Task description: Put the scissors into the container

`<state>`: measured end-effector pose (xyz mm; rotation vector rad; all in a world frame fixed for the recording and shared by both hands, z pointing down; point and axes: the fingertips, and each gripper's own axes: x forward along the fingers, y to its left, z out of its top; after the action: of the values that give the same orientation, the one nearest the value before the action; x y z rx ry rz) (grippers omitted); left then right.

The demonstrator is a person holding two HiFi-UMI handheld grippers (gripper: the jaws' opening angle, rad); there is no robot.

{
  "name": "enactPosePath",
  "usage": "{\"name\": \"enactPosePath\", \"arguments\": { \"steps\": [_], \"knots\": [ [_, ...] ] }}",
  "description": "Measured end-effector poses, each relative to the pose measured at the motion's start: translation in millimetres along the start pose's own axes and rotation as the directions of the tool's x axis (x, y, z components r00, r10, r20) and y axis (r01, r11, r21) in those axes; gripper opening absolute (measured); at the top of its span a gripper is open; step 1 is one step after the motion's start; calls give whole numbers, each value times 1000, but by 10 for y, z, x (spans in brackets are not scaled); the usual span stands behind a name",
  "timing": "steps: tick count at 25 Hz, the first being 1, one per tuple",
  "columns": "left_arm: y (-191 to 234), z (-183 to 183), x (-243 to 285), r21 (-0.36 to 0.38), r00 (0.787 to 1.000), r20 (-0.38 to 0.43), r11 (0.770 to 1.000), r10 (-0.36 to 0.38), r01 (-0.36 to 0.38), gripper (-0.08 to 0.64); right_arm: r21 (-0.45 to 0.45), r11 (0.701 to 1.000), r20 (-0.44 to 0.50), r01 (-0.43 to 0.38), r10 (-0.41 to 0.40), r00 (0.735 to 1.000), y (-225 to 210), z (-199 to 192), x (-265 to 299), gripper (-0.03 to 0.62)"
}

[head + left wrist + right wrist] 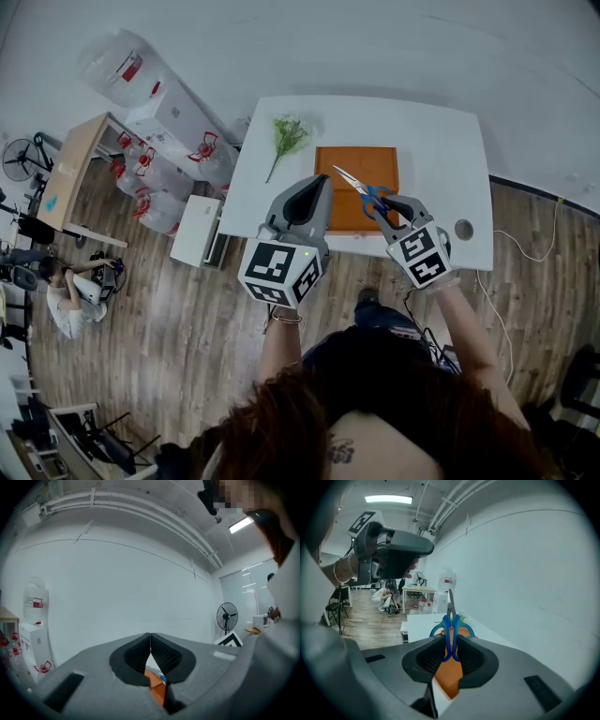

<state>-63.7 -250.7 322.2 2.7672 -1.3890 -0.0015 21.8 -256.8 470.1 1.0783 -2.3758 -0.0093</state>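
White table (441, 150) (orange container (361, 161)), wood floor (187, 375)

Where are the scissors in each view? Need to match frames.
Head view: blue-handled steel scissors right of centre, held in the right tongs above the orange square tray.
Left gripper view: not clearly in it; only a blue speck below the shut left tongs.
Right gripper view: dead centre, handles clamped in the tongs, blades pointing up.
Shared landmark: that tray, also at and.

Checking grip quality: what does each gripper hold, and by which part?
The right gripper holds the scissors by their blue handles, blades pointing away. The left gripper is shut on nothing.
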Motion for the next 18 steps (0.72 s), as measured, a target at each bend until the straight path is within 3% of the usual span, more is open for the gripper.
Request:
{"name": "enactPosePath", "arguments": {
  "steps": [12, 18],
  "knots": [
    [166, -63, 312, 3, 999, -29, 1000, 23, -23, 17, -145, 983, -160, -112, 88, 983, -53, -464, 499, 74],
    [227, -86, 436, 5, 998, -39, 999, 40, -40, 17, -231, 958, -250, -170, 110, 962, -71, -678, 683, 74]
  ]
}}
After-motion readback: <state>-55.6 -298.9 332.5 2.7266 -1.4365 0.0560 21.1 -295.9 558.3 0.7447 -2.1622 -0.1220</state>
